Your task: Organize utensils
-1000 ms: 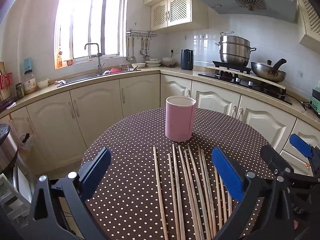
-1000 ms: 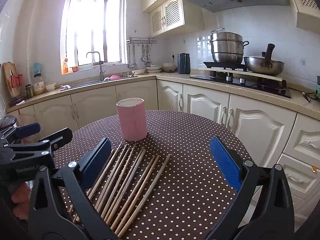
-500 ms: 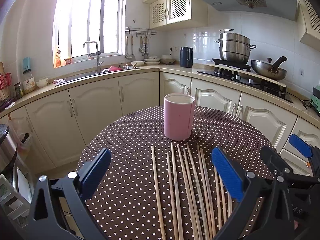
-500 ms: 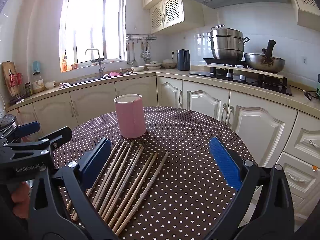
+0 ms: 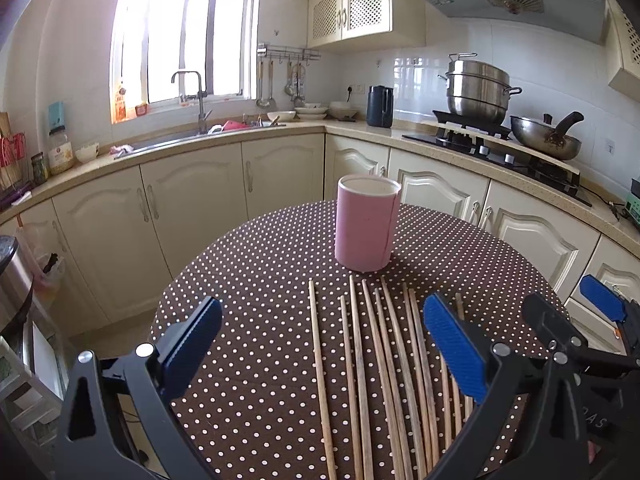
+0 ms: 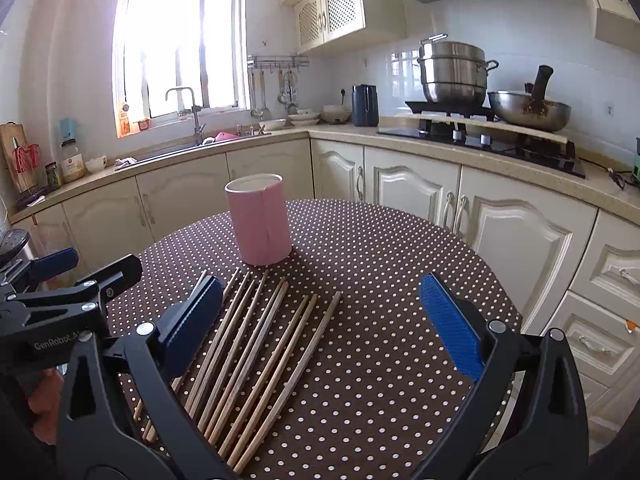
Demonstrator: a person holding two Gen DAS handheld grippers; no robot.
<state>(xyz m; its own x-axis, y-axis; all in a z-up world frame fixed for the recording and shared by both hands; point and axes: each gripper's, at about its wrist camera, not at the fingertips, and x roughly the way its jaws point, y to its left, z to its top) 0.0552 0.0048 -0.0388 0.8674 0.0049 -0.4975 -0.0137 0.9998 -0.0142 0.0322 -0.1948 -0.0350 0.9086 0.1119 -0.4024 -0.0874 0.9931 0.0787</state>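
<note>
Both grippers hover above the table (image 5: pixel 248 280), side by side, nothing in either one. Left gripper (image 5: pixel 320 344), jaws spread wide, blue pads bare, poised over the near ends of the chopsticks (image 5: pixel 360 360). Right gripper (image 6: pixel 324 320), jaws just as wide apart, empty too. The chopsticks lie flat in a loose row on the dotted cloth, roughly parallel, far tips pointing towards the pink cup (image 5: pixel 367 227). The cup stands upright just beyond those tips, apart from them by a narrow gap. What's inside the cup is hard to say from this angle. On the counter behind: a steamer pot (image 6: pixel 454 72), a wok (image 6: pixel 528 109) and a kettle (image 5: pixel 380 106).
</note>
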